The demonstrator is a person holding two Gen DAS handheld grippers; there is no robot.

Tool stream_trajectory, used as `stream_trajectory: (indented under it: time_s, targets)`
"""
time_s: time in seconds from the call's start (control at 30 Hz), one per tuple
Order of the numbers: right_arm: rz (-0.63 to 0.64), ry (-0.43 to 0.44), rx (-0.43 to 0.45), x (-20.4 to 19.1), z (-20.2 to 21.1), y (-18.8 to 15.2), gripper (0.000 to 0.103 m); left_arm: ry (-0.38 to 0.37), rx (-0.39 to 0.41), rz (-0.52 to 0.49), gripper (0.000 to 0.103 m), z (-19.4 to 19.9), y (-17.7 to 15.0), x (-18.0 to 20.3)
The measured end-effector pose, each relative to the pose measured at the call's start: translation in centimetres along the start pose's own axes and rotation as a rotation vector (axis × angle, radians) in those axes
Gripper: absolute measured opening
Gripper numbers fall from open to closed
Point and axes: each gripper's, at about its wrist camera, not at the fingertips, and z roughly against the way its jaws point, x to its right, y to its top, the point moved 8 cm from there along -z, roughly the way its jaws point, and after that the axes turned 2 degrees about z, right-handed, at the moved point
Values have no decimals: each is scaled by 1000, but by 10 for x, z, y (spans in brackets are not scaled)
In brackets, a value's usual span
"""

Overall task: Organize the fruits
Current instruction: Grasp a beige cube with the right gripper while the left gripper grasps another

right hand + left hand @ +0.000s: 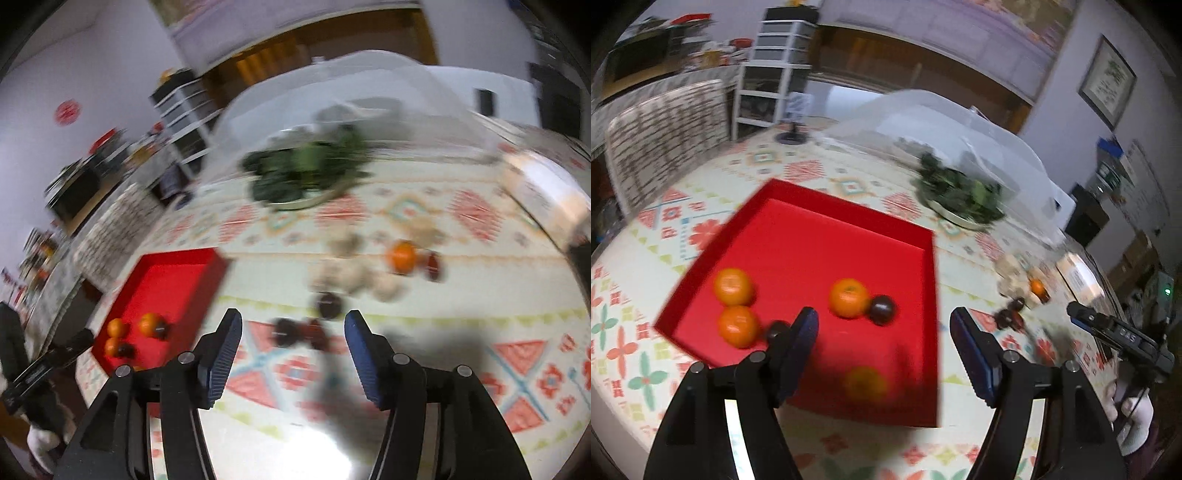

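Both claws, left claw (pixel 884 332) and right claw (pixel 293 339), stand open and empty. Dark plums (pixel 299 332) on the tabletop (pixel 424 332) are probably round, smooth, bruisable: grip across the middle, lightly.

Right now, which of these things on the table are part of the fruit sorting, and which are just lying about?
Part of the job:
red tray
oranges in the tray
dark plums in the tray
loose orange
loose dark fruits
left gripper, open
right gripper, open

Just lying about:
plate of greens
clear dome cover
pale lumps, too blurred to identify
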Motion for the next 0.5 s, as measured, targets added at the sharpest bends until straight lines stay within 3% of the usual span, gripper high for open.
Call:
stream_trajectory:
  time_s: [0.2,0.5]
  targets:
    - [-57,-26,-2,43,5,-8,62,-45,-59,-99,73,-18,-15,53]
    - [-80,-38,-10,67,-6,-7,62,-66,-121,-170,75,-44,-27,95]
